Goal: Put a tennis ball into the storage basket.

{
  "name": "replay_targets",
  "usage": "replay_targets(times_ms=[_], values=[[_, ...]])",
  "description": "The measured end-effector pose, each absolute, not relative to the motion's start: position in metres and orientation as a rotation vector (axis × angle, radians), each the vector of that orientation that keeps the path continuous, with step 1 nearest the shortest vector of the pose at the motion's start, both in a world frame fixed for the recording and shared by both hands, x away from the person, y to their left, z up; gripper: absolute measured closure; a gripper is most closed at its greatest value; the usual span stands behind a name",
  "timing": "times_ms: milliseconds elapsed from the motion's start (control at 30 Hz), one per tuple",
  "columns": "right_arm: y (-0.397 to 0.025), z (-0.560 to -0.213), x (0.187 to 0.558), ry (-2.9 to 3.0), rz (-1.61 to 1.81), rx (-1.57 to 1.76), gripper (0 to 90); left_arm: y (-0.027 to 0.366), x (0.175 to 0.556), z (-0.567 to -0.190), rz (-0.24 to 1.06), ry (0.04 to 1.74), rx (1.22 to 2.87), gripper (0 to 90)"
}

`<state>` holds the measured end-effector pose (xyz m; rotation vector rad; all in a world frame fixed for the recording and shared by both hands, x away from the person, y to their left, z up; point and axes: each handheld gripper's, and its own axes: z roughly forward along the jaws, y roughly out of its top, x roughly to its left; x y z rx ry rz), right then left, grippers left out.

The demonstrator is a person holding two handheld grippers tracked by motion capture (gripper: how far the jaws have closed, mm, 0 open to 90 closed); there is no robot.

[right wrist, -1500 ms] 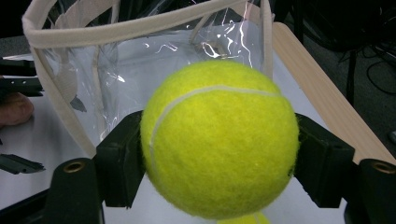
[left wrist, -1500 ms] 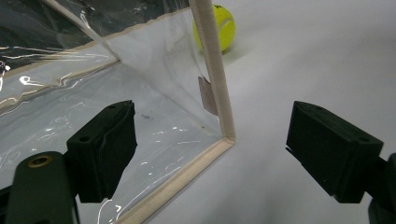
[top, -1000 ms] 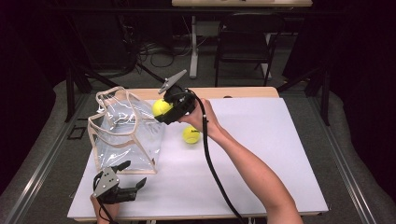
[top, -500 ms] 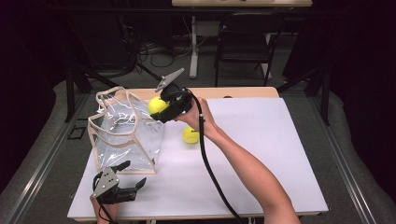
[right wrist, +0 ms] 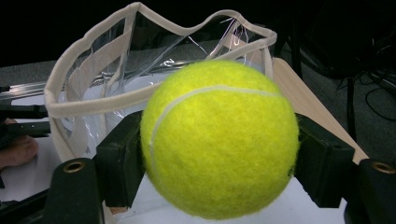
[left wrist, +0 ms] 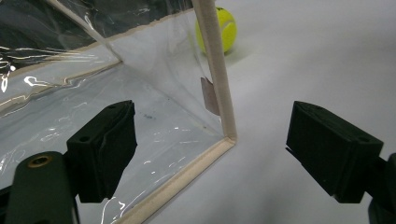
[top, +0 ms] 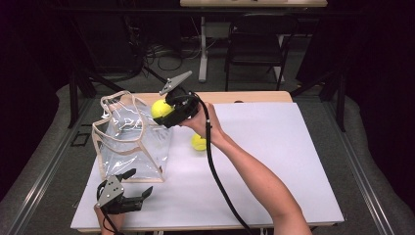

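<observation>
Right tongs [top: 166, 111] clamp a tennis ball [right wrist: 219, 140] — held at the clear bag [top: 129, 139]'s far-right rim. Left tongs [top: 131, 193] gape wide, empty, near the bag's near corner. Second ball [top: 198, 142] on desk [top: 274, 161].

The ball [right wrist: 219, 140] in the right claw [right wrist: 219, 154] is fuzzy yellow felt with a smooth pale seam. The bag [top: 132, 142] is clear, glossy plastic, creased and catching glare, edged in matt beige woven cloth tape. Both claws have matt black plastic pads [left wrist: 105, 149]; the left claw [top: 128, 196] carries a dull grey plate. The table [top: 293, 161] top is smooth, matt white, with a bare pale wood strip along its far edge. A second felt ball [top: 198, 142] lies on it.
</observation>
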<state>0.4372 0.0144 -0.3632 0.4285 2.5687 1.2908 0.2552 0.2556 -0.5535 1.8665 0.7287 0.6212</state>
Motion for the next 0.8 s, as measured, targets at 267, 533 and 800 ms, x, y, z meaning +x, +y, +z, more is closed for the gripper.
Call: replay_targets(times_ms=[267,533,800], values=[[0.019,-0.361,0.437,2.559,1.306,0.423,26.6,0.257,0.255,-0.553,0.624,0.731,1.862,16.0],[0.026,-0.356,0.437,2.557,1.323,0.416,26.6,0.257,0.255,-0.552,0.619,0.724,1.863,16.0],[0.034,-0.353,0.436,2.553,1.33,0.398,26.6,0.257,0.255,-0.553,0.62,0.731,1.861,16.0]])
